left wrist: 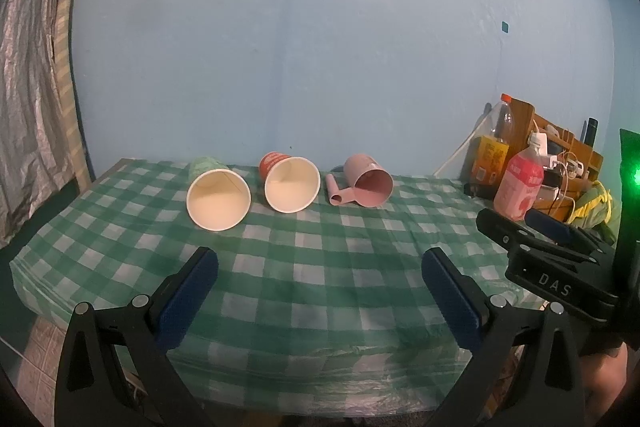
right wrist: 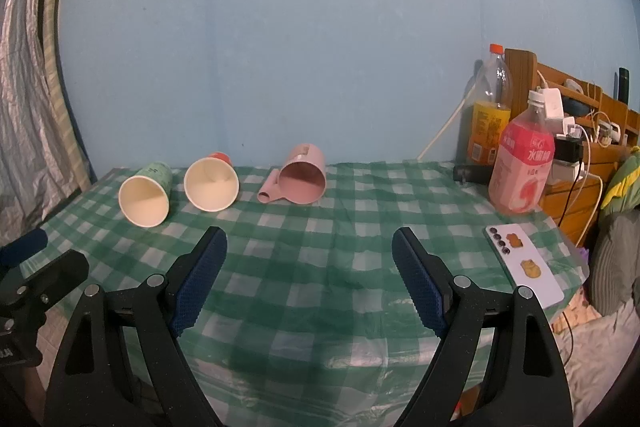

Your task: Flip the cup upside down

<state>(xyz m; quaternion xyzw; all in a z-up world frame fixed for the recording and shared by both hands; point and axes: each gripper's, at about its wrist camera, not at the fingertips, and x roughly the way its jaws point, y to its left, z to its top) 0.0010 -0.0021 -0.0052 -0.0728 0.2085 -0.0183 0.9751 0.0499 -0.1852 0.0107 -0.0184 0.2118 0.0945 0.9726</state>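
- Looking along left gripper [left wrist: 320, 269] in left wrist view: fingers wide apart, nothing between, hovering over near part of green-check tablecloth [left wrist: 312, 267].
- Lying on side at far end of cloth, mouths toward cam, in a row: green paper cup [left wrist: 216, 195], then red paper cup [left wrist: 291, 183] just right of it, then pink mug [left wrist: 370, 182] w/ handle [left wrist: 339, 194] pointing left, toward red cup.
- Right of mug, well apart: pink drink bottle [left wrist: 518, 187], orange-cap bottle [left wrist: 503, 125] behind it.
- Right gripper [left wrist: 524, 223] at right edge, side-on; fingers look spread.
- Switching to right wrist view: right gripper [right wrist: 310, 255] fingers spread wide, empty, above cloth [right wrist: 320, 267].
- Same row left of mug [right wrist: 303, 174]: red cup [right wrist: 211, 185], green cup [right wrist: 145, 195]; all on sides.
- Right of mug, nearer cam: phone [right wrist: 524, 269] face down at cloth edge, pink bottle [right wrist: 520, 167] behind.
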